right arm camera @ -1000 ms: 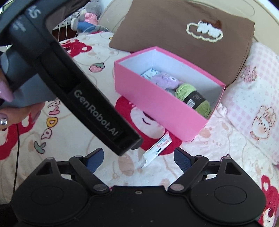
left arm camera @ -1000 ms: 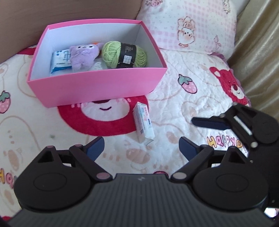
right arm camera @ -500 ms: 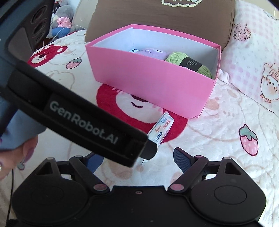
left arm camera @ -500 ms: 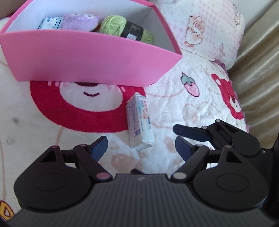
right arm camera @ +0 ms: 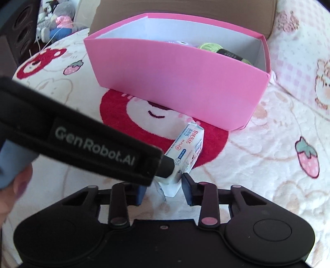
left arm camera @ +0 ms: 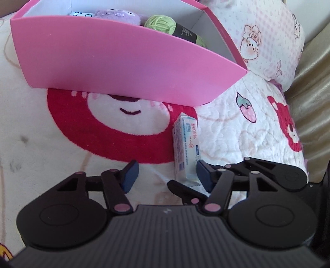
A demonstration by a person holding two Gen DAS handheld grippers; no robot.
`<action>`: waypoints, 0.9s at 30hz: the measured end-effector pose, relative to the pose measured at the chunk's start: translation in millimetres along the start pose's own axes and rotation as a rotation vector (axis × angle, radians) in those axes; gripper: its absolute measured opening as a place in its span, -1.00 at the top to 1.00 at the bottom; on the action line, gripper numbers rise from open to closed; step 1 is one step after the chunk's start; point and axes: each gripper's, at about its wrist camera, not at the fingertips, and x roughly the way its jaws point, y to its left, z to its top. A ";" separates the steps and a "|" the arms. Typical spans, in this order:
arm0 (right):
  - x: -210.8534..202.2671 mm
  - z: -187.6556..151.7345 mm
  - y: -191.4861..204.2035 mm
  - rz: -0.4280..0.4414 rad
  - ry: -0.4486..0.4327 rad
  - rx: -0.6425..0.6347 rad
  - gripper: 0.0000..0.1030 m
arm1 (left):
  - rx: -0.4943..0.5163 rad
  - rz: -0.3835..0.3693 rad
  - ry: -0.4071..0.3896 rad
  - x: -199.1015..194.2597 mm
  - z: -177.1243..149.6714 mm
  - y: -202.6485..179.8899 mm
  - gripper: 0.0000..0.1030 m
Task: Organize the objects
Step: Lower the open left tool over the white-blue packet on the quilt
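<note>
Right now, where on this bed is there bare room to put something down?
The blanket left of the tissue pack, below the pink box, lies bare. So does the strawberry-print stretch right of the pack. Crowded: around the pack, where both grippers meet, and the box's far side, holding green yarn and a purple plush.

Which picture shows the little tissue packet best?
The left wrist view: the tissue packet lies nearly whole, only its near end behind the right claw. In the right wrist view, the left claw's body covers part of it.
</note>
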 end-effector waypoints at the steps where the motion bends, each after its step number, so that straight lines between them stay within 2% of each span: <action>1: 0.3 0.1 2.7 -0.008 0.000 -0.011 0.21 | -0.013 -0.013 -0.003 -0.8 -0.4 2.4 0.00; 2: 0.6 0.1 5.7 -0.018 -0.001 -0.024 0.22 | -0.029 -0.028 -0.013 -1.6 -0.9 3.7 0.14; 4: -0.2 0.7 14.9 -0.045 -0.014 -0.082 0.31 | -0.040 -0.078 -0.018 -3.6 -5.0 1.8 0.20; 5: -1.3 0.3 22.1 -0.069 -0.016 -0.120 0.31 | -0.046 -0.095 -0.014 -4.8 -7.7 -0.1 0.35; 7: -2.8 -1.4 33.4 -0.103 -0.007 -0.163 0.31 | -0.049 -0.090 -0.030 -10.4 -12.8 -2.7 0.38; 13: -11.6 -9.6 42.3 -0.046 -0.021 -0.149 0.31 | -0.113 -0.097 0.008 -21.0 -18.9 9.6 0.37; 17: -22.3 -15.2 44.5 0.042 0.013 -0.144 0.24 | -0.180 -0.072 0.122 -24.9 -30.3 17.2 0.37; 18: -26.1 -17.4 43.0 0.061 0.011 -0.128 0.22 | -0.172 -0.062 0.121 -28.1 -34.4 17.7 0.37; 20: -27.1 -22.1 38.2 0.090 0.029 -0.090 0.20 | -0.124 0.010 0.087 -35.2 -38.9 15.9 0.37; 22: -23.1 -25.3 33.1 0.068 0.044 -0.050 0.06 | -0.047 0.095 0.037 -37.6 -37.3 10.0 0.37; 23: -21.0 -25.9 30.1 0.058 0.047 -0.027 -0.11 | -0.031 0.111 0.013 -38.1 -35.5 9.3 0.37; 24: -19.3 -25.7 27.0 0.052 0.048 0.000 -0.23 | -0.034 0.102 -0.002 -37.7 -34.2 10.1 0.37; 27: -15.8 -22.7 22.1 0.059 0.041 0.060 -0.25 | -0.067 0.041 -0.033 -34.9 -30.8 18.1 0.37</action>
